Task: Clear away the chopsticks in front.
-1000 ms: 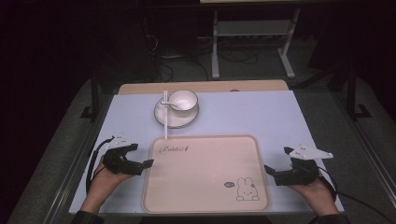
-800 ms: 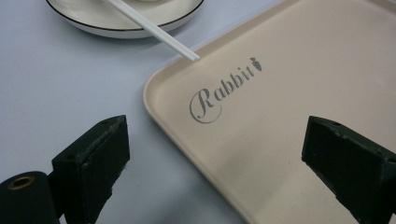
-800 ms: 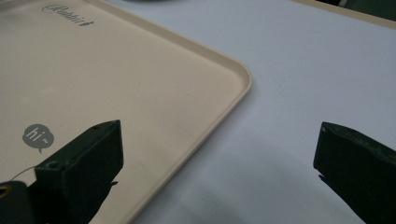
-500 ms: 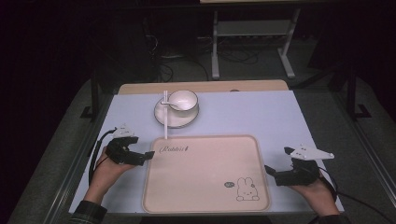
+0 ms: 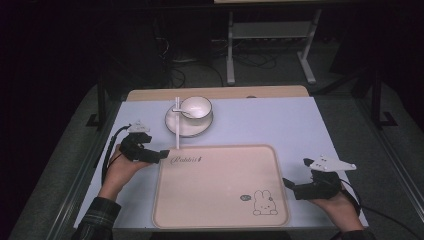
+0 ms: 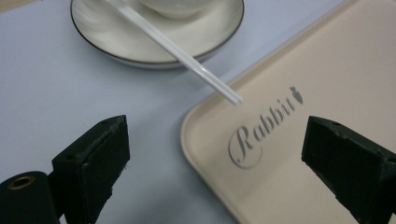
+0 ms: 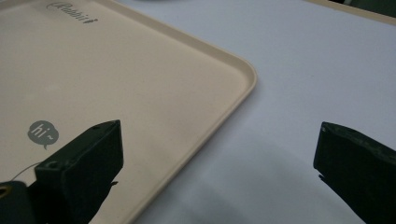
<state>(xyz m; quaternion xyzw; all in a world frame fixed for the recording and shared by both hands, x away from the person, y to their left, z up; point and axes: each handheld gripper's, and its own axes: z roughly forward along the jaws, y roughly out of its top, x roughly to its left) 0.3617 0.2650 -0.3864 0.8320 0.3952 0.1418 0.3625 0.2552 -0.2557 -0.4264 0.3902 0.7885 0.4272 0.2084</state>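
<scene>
Dark room w/ metal stand legs behind; pale blue-grey table (image 5: pixel 280 125) fills the lit area, wood strip along its far edge.

Biggest thing on it: beige tray (image 5: pixel 220 200), rounded corners, low rim, sitting near the person's edge, centre. "Rabbit" script at its far-left corner, bunny drawing + "hi~" bubble near its right front corner. Tray surface bare.

Beyond the tray's far-left corner: white saucer (image 5: pixel 186 125) w/ thin dark rim, white bowl (image 5: pixel 196 106) standing on it. Long white spoon (image 5: pixel 177 127) rests in the bowl, handle slanting over the saucer rim toward the tray; in left gripper view the handle tip hangs just above the tray's corner rim, near the lettering.

Left gripper (image 5: pixel 162 154) at the tray's far-left corner, jaws spread wide, nothing between them. In its own view one jaw is over the table, the other over the tray, spoon handle tip ahead between them, not touching.

Right gripper (image 5: pixel 289 184) beside the tray's right edge, near the bunny, jaws also wide apart, empty; one over the tray, the other over bare table.
</scene>
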